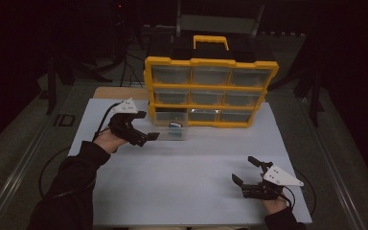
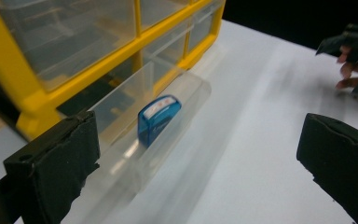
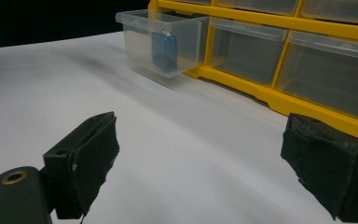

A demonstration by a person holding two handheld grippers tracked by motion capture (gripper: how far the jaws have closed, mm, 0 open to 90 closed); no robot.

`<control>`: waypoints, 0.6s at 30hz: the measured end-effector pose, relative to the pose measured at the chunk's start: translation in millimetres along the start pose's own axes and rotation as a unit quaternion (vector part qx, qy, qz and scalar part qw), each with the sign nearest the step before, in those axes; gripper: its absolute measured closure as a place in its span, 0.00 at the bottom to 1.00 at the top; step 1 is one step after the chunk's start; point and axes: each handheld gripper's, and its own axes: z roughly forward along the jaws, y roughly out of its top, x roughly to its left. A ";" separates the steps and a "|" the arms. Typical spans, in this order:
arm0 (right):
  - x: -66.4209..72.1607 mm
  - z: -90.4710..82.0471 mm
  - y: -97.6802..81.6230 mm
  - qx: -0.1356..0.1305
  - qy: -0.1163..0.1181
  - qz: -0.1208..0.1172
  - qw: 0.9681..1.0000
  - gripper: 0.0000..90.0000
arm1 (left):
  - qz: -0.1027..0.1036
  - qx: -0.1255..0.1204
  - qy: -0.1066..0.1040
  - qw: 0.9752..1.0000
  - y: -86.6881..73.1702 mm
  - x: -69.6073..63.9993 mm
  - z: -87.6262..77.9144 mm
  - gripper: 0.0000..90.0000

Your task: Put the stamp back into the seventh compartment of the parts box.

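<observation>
L tool point(image 1: 149, 137) spread | R tool point(image 1: 247, 171) spread | blue stamp point(image 2: 157, 118) upright in drawer point(image 2: 121, 100)

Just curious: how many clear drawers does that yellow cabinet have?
9: three rows of three in the yellow cabinet. The bottom-left drawer is pulled out, holding a blue item.

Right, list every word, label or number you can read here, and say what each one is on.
No text can be read.
Blue stamp in the pulled-out clear drawer: red marks on its white top label, too blurred to read.
Yellow organizer: no legible brand or number.
</observation>
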 end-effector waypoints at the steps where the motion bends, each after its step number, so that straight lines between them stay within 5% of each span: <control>1: 0.0 -0.1 0.0 0.000 0.000 -0.001 1.000 0.11 | 0.000 -0.002 0.001 1.000 -2.7 -0.7 -1.9 0.00; 18: 1.2 0.6 -0.4 0.004 0.004 -0.001 1.000 0.11 | -0.007 -0.009 0.005 1.000 -56.5 -16.2 -27.2 0.00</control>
